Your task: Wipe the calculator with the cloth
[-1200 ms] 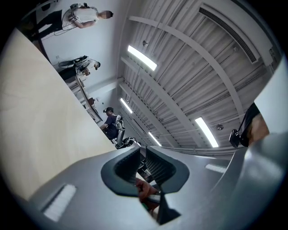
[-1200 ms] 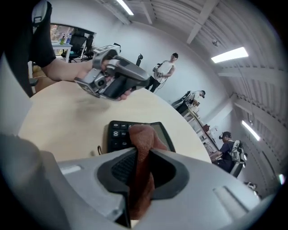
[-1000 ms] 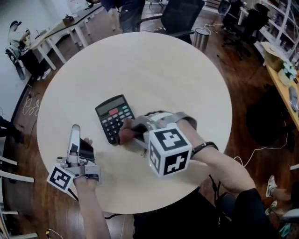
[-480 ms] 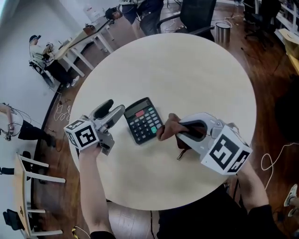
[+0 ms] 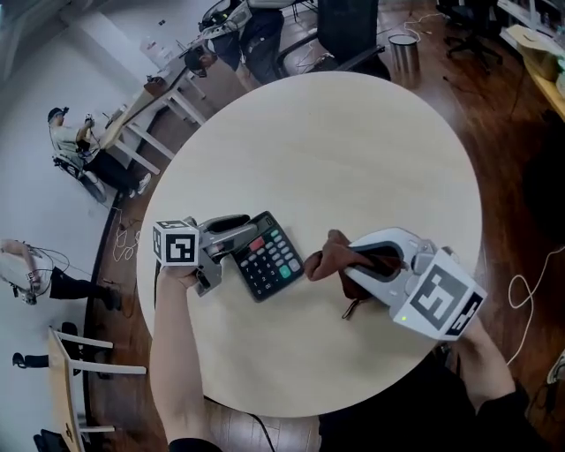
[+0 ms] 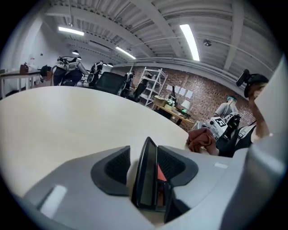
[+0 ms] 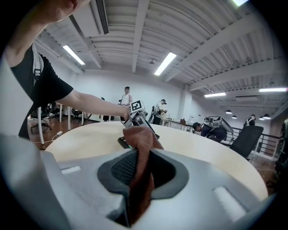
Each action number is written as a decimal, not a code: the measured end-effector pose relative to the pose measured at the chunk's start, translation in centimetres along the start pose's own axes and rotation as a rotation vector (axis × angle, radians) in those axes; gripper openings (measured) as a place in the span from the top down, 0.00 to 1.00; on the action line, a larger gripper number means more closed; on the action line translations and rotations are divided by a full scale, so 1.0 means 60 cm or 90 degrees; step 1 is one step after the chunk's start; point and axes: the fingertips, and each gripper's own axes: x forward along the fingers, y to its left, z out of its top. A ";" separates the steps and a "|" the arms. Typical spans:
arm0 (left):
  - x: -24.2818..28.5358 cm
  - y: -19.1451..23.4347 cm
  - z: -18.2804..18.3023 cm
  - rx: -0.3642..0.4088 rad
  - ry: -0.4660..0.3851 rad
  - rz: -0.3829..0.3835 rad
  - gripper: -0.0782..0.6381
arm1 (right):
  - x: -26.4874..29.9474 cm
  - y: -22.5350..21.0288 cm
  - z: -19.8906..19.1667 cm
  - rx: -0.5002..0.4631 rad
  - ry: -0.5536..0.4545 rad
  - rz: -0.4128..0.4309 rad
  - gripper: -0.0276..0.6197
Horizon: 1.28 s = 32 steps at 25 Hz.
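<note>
A black calculator point(image 5: 274, 256) with a red key sits left of centre on the round pale table point(image 5: 353, 141). My left gripper point(image 5: 237, 235) has its left end between the jaws, which have just been closing. In the left gripper view the calculator point(image 6: 146, 179) stands edge-on between the pads, gripped by my left gripper point(image 6: 146, 164). My right gripper point(image 5: 364, 261) is shut on a brown cloth point(image 5: 331, 256), which bunches out just right of the calculator. In the right gripper view the cloth point(image 7: 141, 143) hangs from my right gripper point(image 7: 139, 157), with the calculator point(image 7: 123, 143) beyond it.
A black office chair point(image 5: 344, 26) and a metal bin point(image 5: 403, 48) stand beyond the table's far edge. White desks point(image 5: 150, 97) with gear line the left wall, and a white cable point(image 5: 530, 291) lies on the wooden floor at the right.
My left gripper swung in from the table's near-left edge, opened, and closed round the calculator's left end. My right gripper drew back to the right with the cloth, off the calculator.
</note>
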 end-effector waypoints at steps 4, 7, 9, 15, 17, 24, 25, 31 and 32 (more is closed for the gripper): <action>0.017 -0.010 -0.006 -0.005 0.020 -0.030 0.72 | 0.000 -0.006 -0.007 0.009 -0.006 0.005 0.85; 0.015 -0.011 -0.005 -0.013 0.016 -0.037 0.74 | 0.008 -0.009 -0.009 0.017 -0.008 0.007 0.85; 0.012 -0.015 -0.001 -0.019 -0.003 -0.042 0.75 | 0.010 -0.013 -0.011 0.024 -0.010 0.006 0.85; -0.020 -0.058 0.047 0.003 -0.144 -0.067 0.81 | 0.006 -0.054 -0.016 0.081 -0.045 0.000 0.85; -0.038 -0.071 0.059 0.022 -0.178 -0.063 0.82 | 0.013 -0.067 -0.009 0.102 -0.056 -0.001 0.85; -0.079 -0.137 0.078 0.114 -0.242 -0.057 0.82 | 0.040 -0.090 0.045 0.139 -0.110 0.025 0.85; -0.082 -0.148 0.083 0.116 -0.261 -0.066 0.82 | 0.042 -0.093 0.056 0.138 -0.122 0.031 0.85; -0.101 -0.221 0.095 0.091 -0.346 -0.172 0.82 | 0.034 -0.094 0.137 0.079 -0.218 0.077 0.85; -0.101 -0.233 0.094 0.083 -0.350 -0.192 0.82 | 0.031 -0.090 0.152 0.065 -0.237 0.090 0.85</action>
